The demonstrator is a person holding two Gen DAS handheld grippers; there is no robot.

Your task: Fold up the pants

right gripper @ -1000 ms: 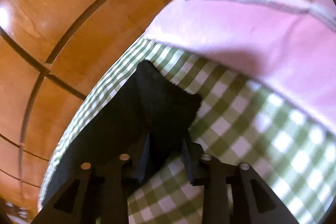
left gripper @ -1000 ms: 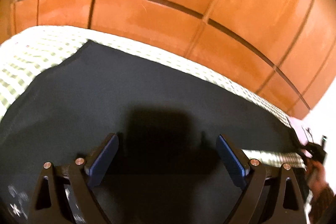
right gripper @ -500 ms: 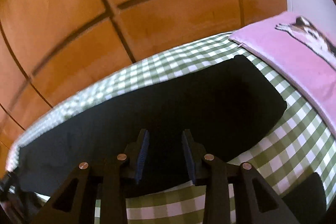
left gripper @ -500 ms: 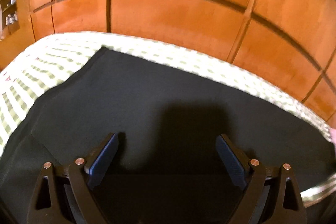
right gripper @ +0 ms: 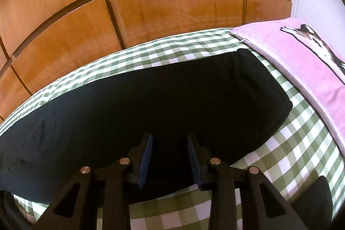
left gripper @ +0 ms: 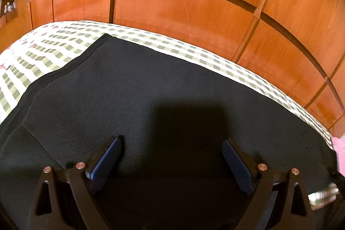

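Observation:
Black pants (left gripper: pixel 151 83) lie flat along the far side of a green-and-white checked bed sheet (left gripper: pixel 43 51). The stitched waist end is at the left in the left wrist view. My left gripper (left gripper: pixel 171 140) hovers over the middle of the cloth, jaws wide open with nothing between them. In the right wrist view the pants (right gripper: pixel 172 89) run across as one long dark band, their rounded end at the right. My right gripper (right gripper: pixel 170 135) sits low over the near edge of that band. Its blue pads (right gripper: pixel 146 156) stand a narrow gap apart, with the cloth lying flat beneath.
A wall of orange wooden panels (left gripper: pixel 172 3) rises right behind the bed's far edge. A pink pillow (right gripper: pixel 301 57) with a printed picture lies just past the pants' right end. Another dark piece of cloth (right gripper: pixel 312 202) shows at the lower right on the sheet (right gripper: pixel 291 154).
The right wrist view has rolled and swung from the pants' tip by the pink pillow to over the long leg. The left view slid left; the hand at its right edge is gone.

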